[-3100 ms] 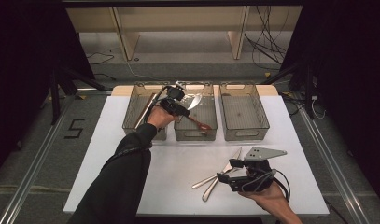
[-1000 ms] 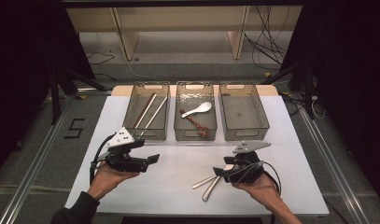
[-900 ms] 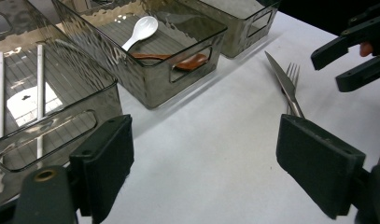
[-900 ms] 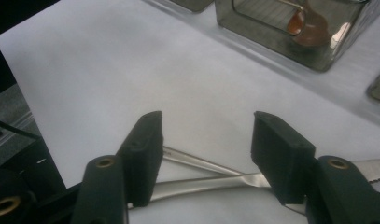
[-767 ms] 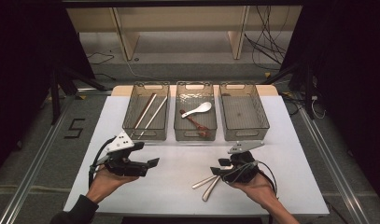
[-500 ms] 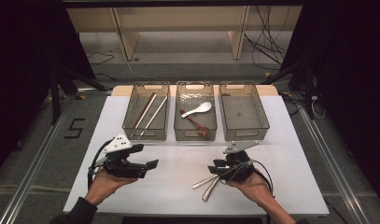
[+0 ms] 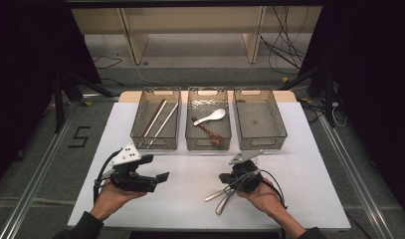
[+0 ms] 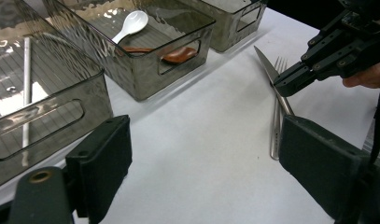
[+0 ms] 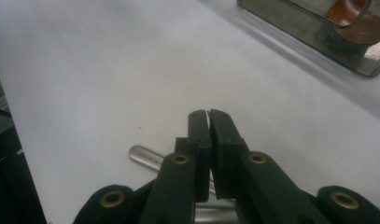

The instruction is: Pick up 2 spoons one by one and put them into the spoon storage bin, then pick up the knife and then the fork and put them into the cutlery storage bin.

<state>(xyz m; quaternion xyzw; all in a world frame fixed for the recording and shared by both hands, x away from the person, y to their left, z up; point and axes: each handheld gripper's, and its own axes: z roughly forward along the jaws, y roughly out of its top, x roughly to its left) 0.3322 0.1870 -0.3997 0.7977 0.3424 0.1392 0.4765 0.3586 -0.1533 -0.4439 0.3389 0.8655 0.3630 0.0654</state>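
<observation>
A steel knife (image 7: 213,195) and fork (image 7: 223,204) lie side by side on the white table (image 7: 190,169), near its front right. My right gripper (image 7: 225,178) is down on them. Its jaws have just been closing and now stand shut (image 9: 208,114) with thin metal pinched between the pads. In the left gripper view its tips (image 8: 277,84) clamp the knife (image 8: 264,60) beside the fork (image 8: 275,135). My left gripper (image 7: 159,168) is held at the front left, open with nothing between its jaws (image 8: 204,140).
Three smoky clear bins stand in a row at the back. The left bin (image 7: 140,133) holds long sticks, the middle bin (image 7: 208,145) a white spoon (image 7: 212,117) and a brown spoon (image 7: 210,133), and the right bin (image 7: 259,143) nothing.
The left arm has come back from the middle bin to the front left, leaving the white spoon inside. The right gripper slid left and down onto the cutlery and its jaws closed.
</observation>
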